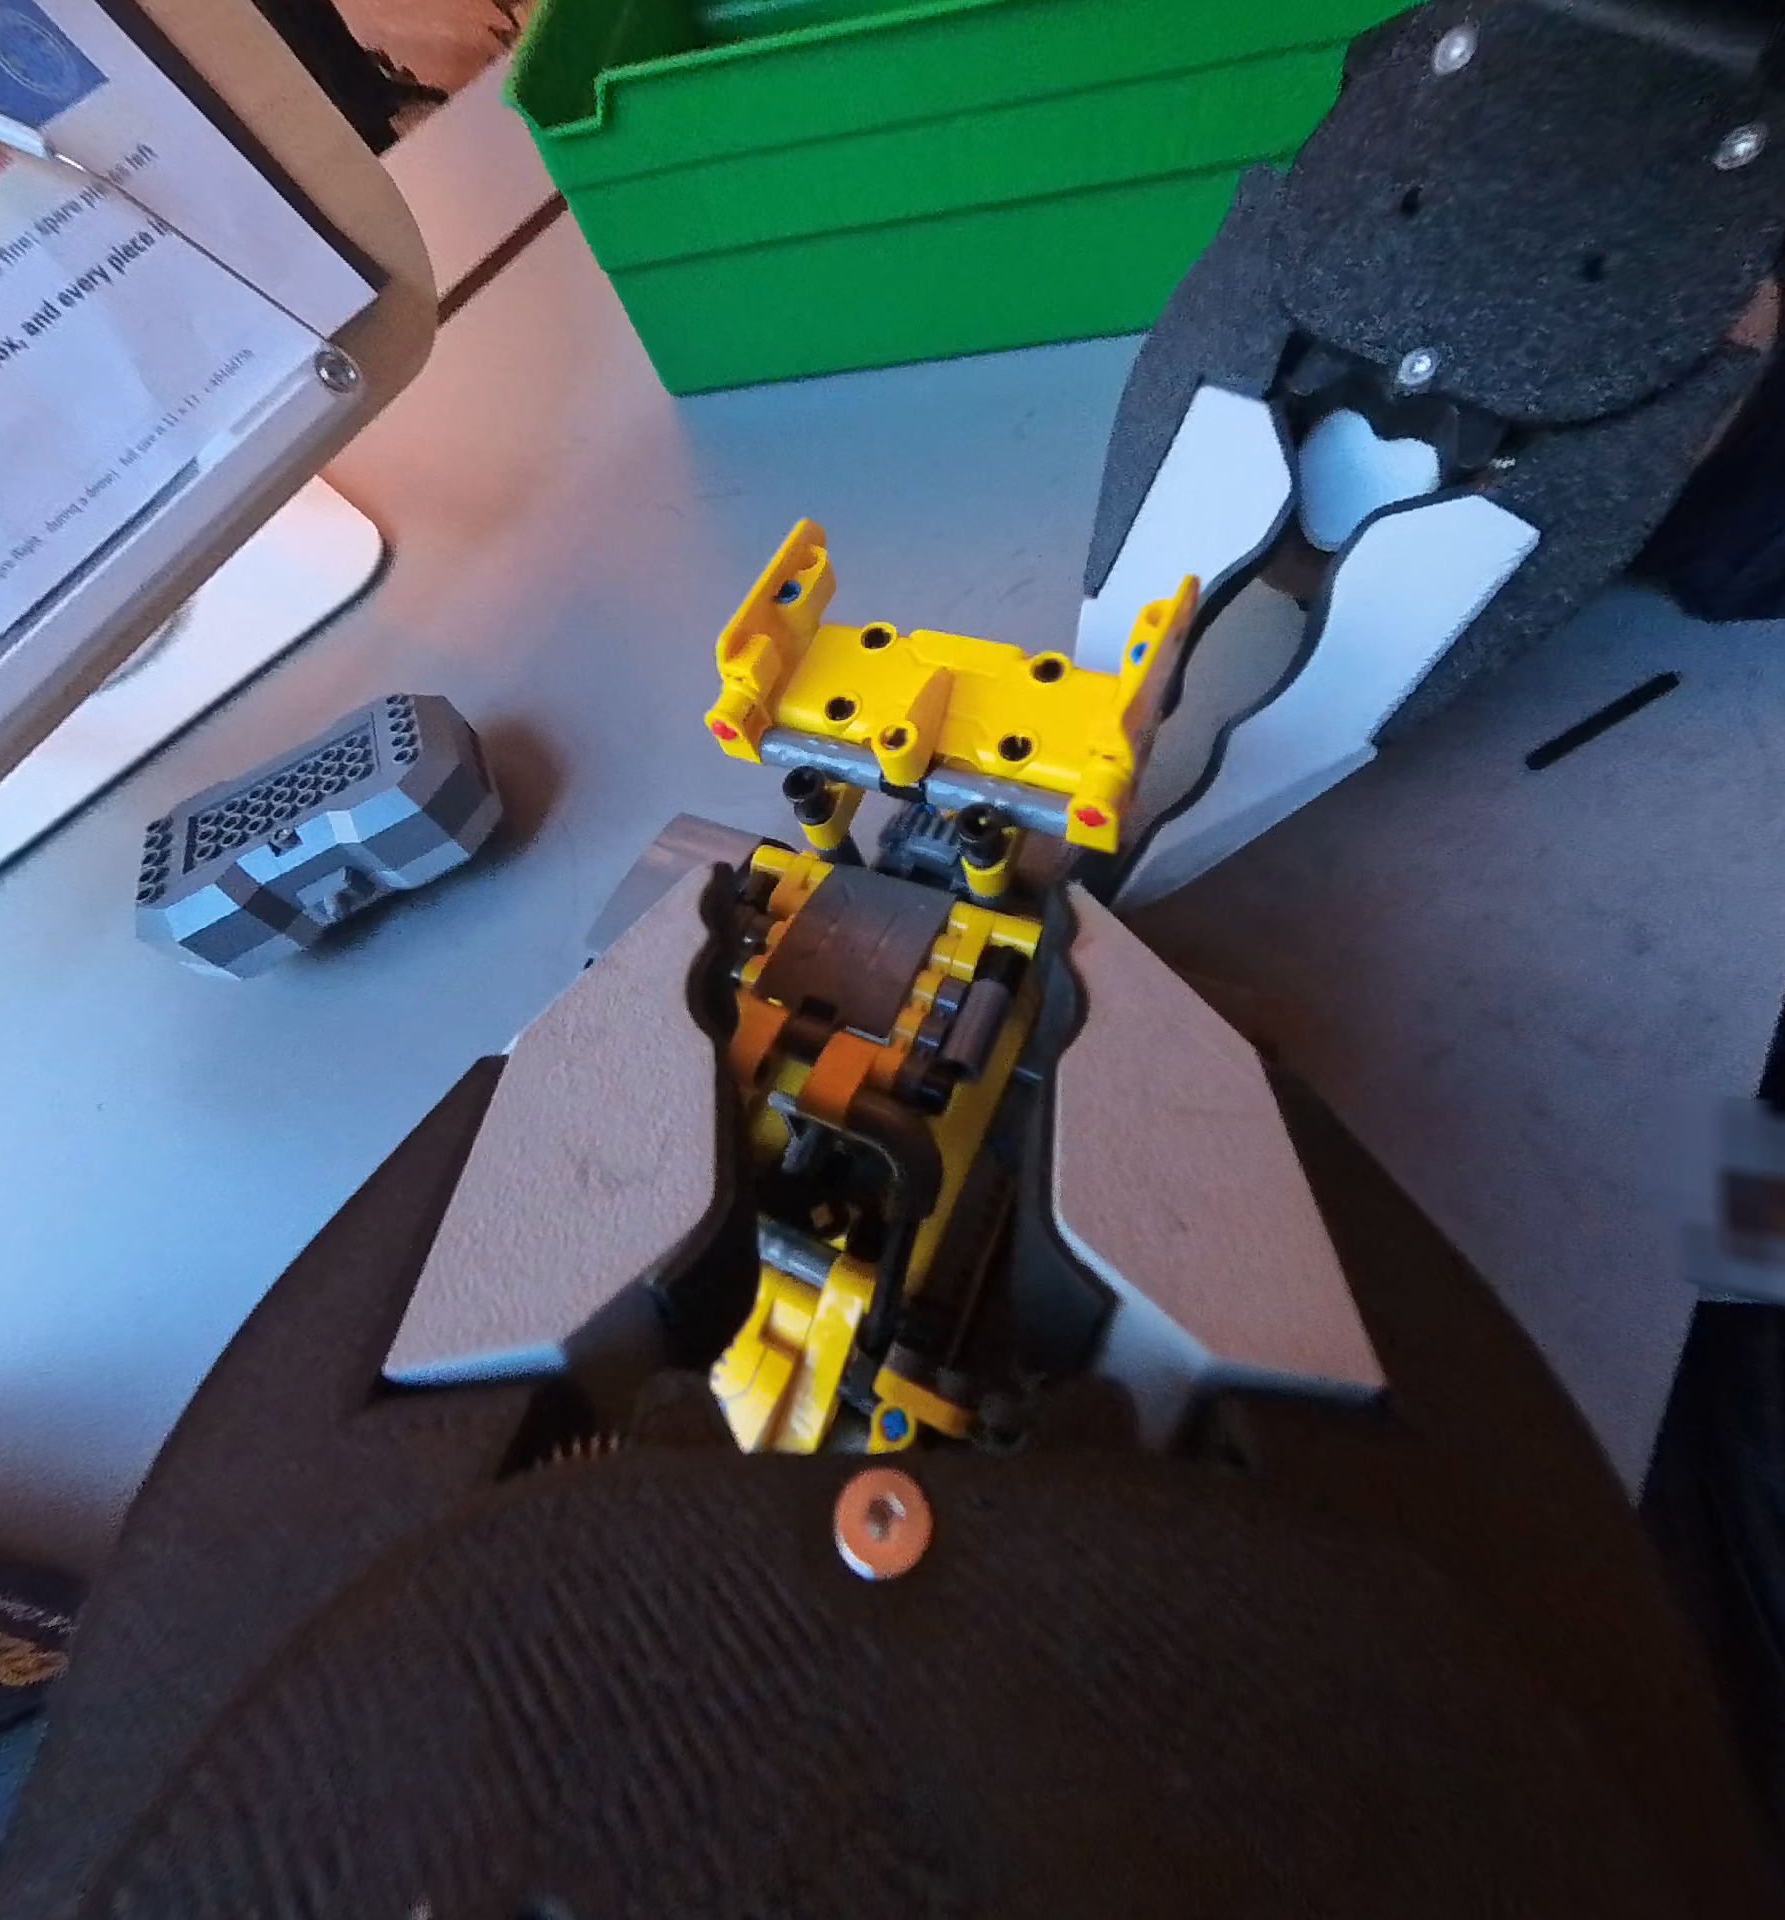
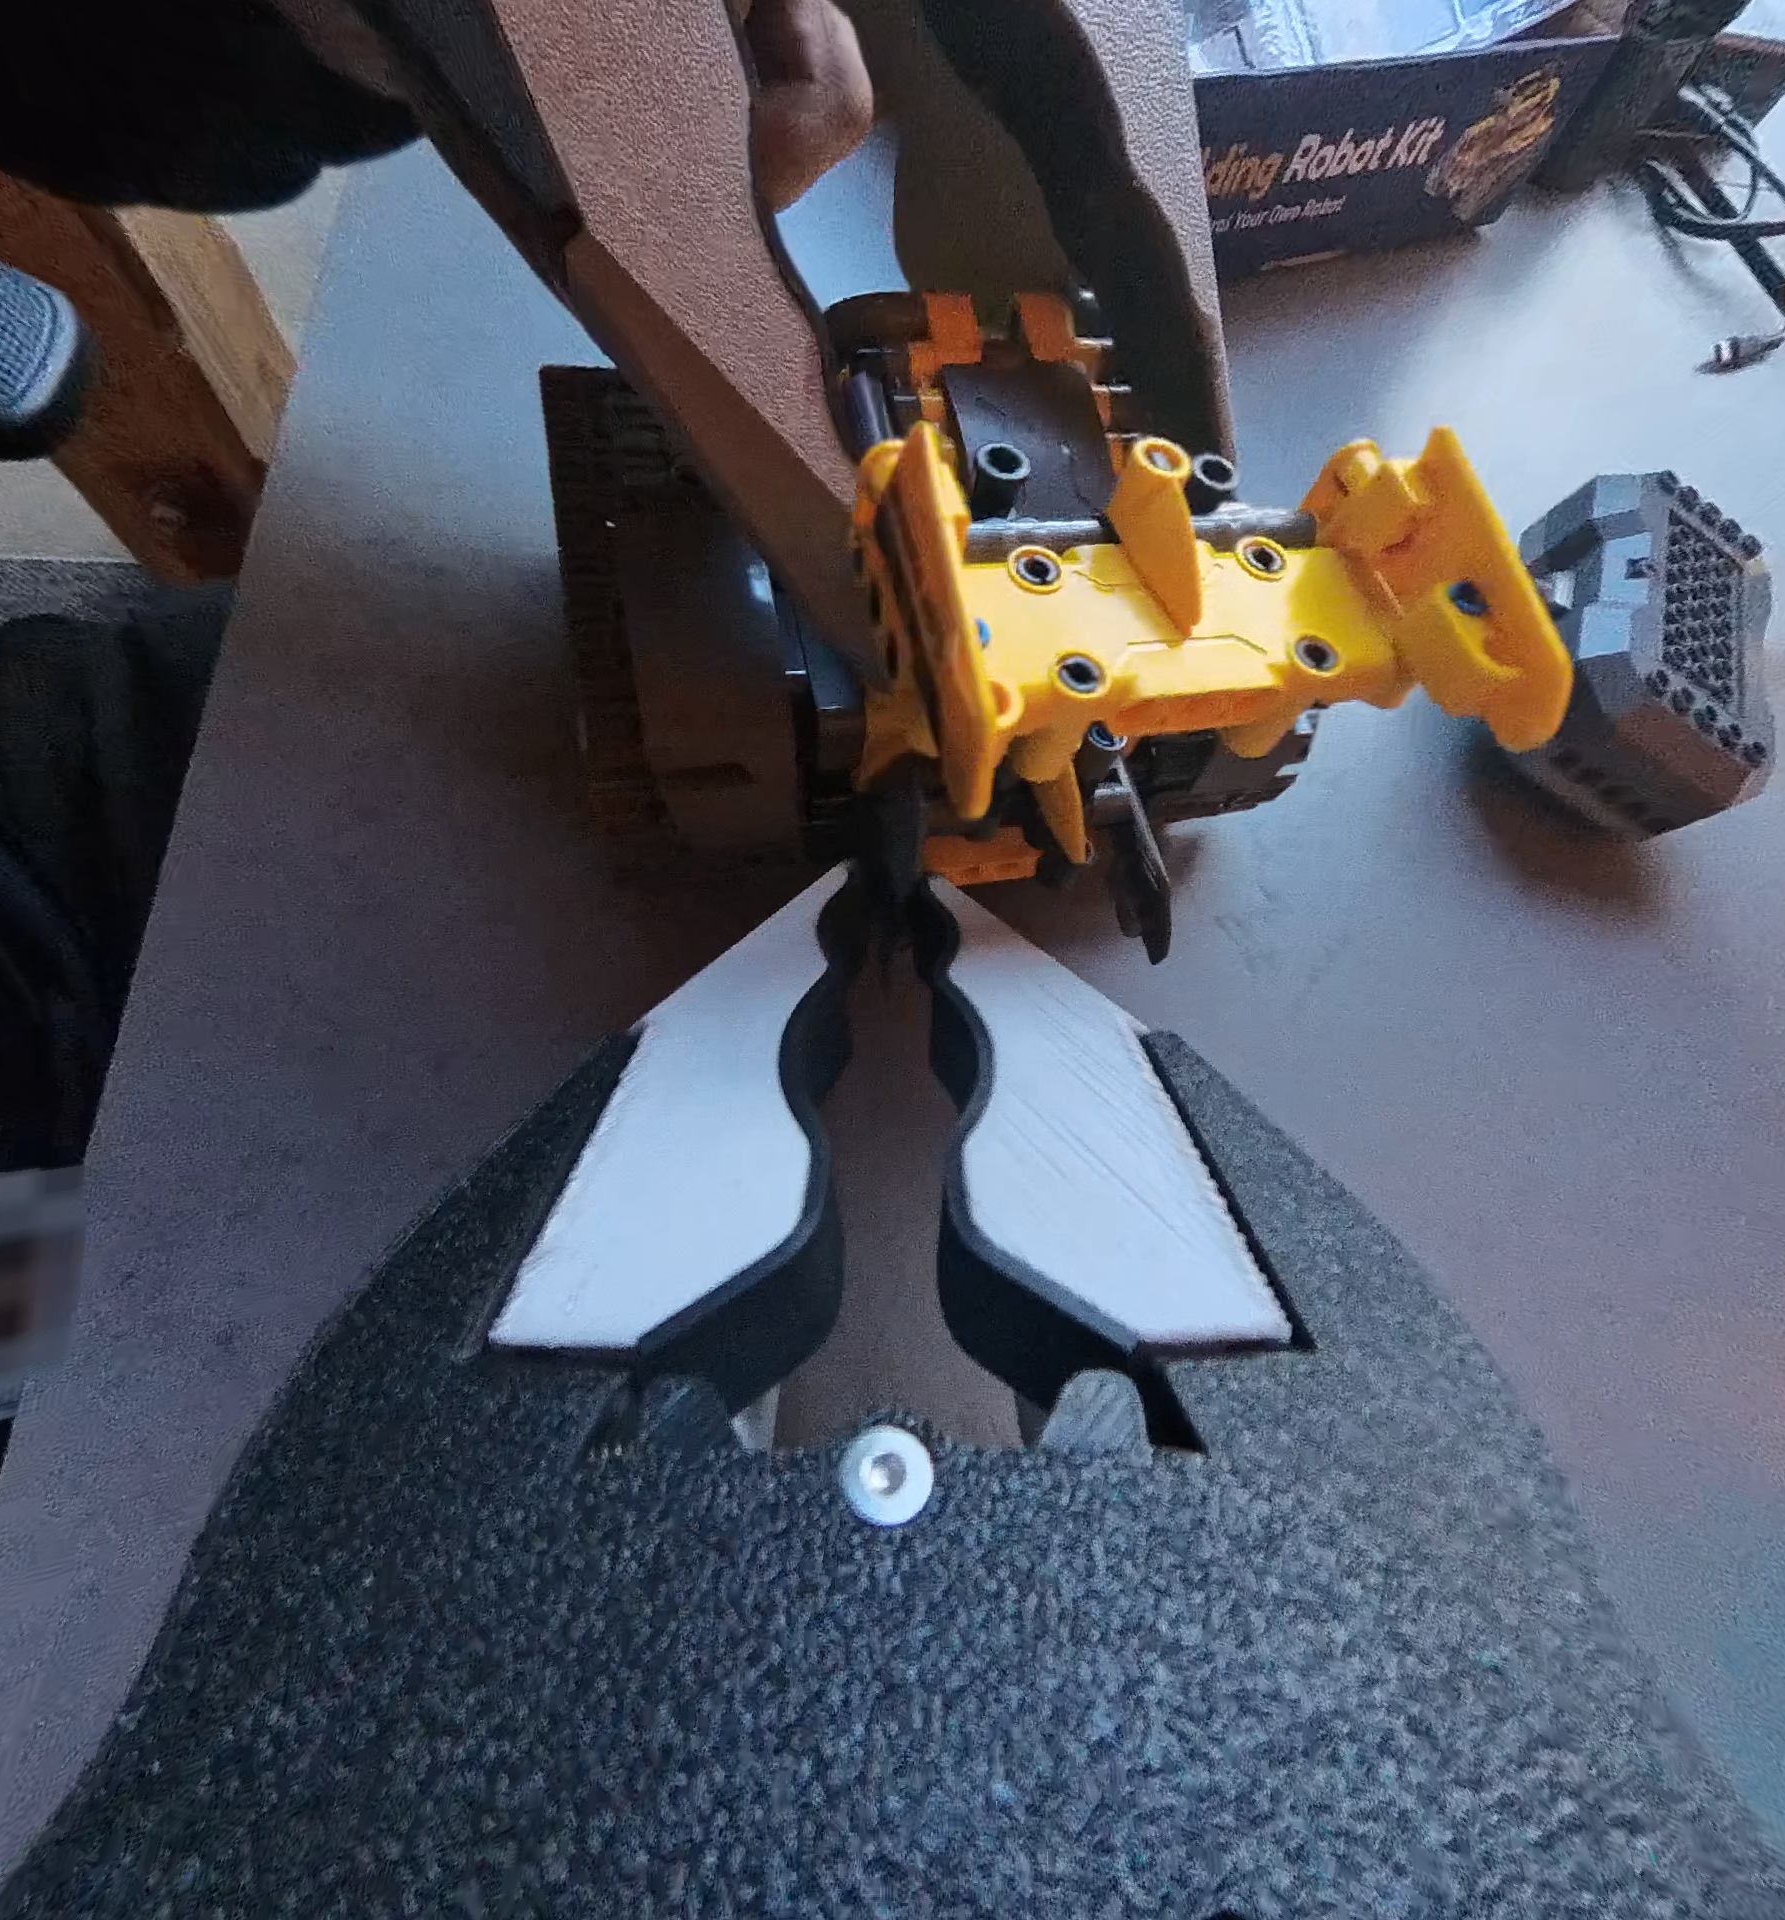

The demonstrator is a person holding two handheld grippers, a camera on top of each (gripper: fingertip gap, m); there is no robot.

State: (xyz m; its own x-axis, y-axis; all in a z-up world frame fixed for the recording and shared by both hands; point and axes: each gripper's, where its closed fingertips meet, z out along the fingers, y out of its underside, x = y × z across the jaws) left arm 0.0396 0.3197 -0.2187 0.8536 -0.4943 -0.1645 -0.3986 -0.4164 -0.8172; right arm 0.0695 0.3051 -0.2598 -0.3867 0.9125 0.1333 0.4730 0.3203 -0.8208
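Observation:
My left gripper is shut on the body of a yellow and black brick-built tracked vehicle, which rests on the grey table. The vehicle's yellow front frame sticks out past the fingertips. In the right wrist view the vehicle stands in front, its black track to the left, with the left gripper's brown fingers clamping it from above. My right gripper is pinched on a small black part at the vehicle's lower front corner. Its white fingers show in the left wrist view.
A grey studded brick assembly lies on the table beside the vehicle; it also shows in the right wrist view. A green bin stands behind, a framed printed sheet at left, a loose black rod at right, a dark kit box farther off. Tip to tip, the grippers are about 6 centimeters apart.

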